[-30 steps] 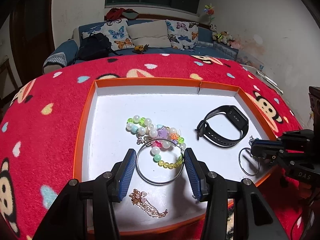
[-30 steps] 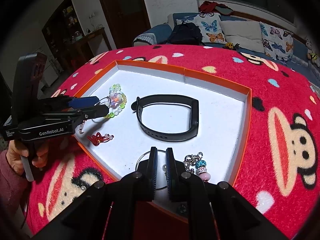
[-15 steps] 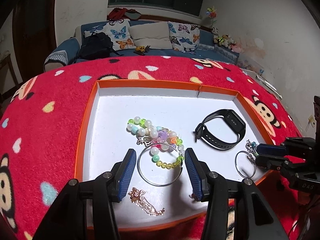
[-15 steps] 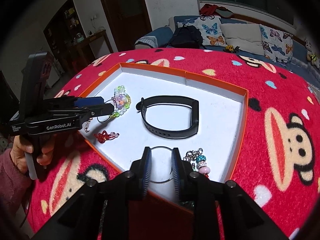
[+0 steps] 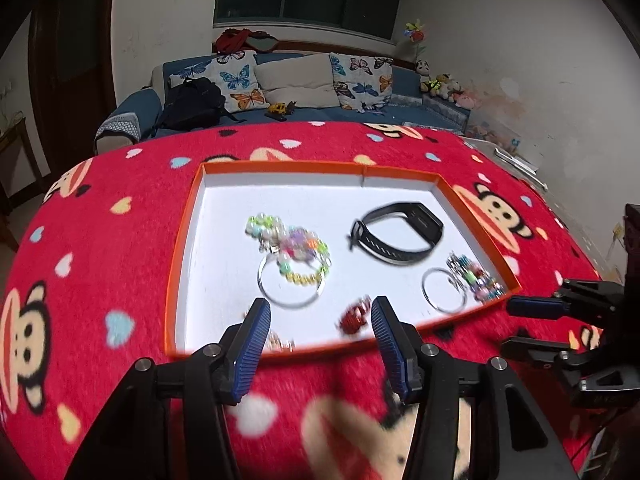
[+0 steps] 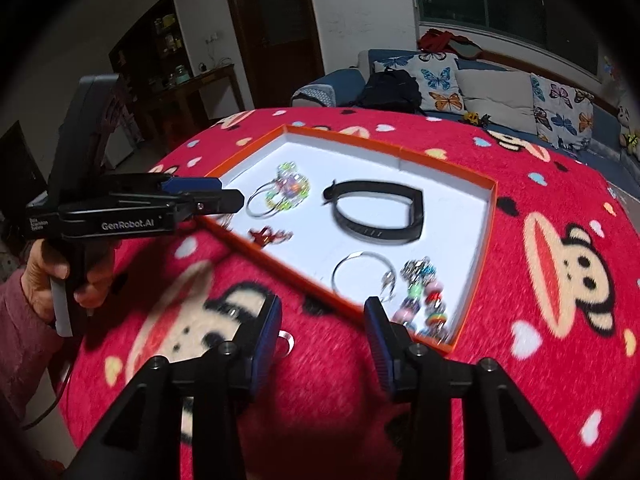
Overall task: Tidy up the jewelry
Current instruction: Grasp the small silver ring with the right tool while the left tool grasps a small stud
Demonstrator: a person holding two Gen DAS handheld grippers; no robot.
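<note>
An orange-rimmed white tray (image 5: 188, 216) (image 6: 490, 216) on the red blanket holds the jewelry. In it lie a black wristband (image 5: 396, 236) (image 6: 376, 212), a pastel bead bracelet (image 5: 292, 244) (image 6: 290, 190) over a large silver bangle (image 5: 290, 300), a smaller silver ring (image 5: 444, 290) (image 6: 360, 276), a colourful charm bracelet (image 5: 476, 278) (image 6: 424, 300), a red ornament (image 5: 354, 316) (image 6: 270, 236) and a gold chain (image 5: 280, 342). My left gripper (image 5: 320, 316) is open and empty above the tray's near edge. My right gripper (image 6: 322, 320) is open and empty, just outside the tray's near corner.
The red monkey-print blanket (image 5: 100, 240) covers the whole table. A blue sofa (image 5: 280, 96) with cushions and a black backpack (image 5: 192, 104) stands behind. A person's hand (image 6: 44, 276) holds the left gripper. A small ring-like item (image 6: 286, 340) lies on the blanket by my right fingers.
Both grippers have pulled back toward the tray's near edge. The right gripper has opened from shut to wide, leaving the silver ring and charm bracelet in the tray.
</note>
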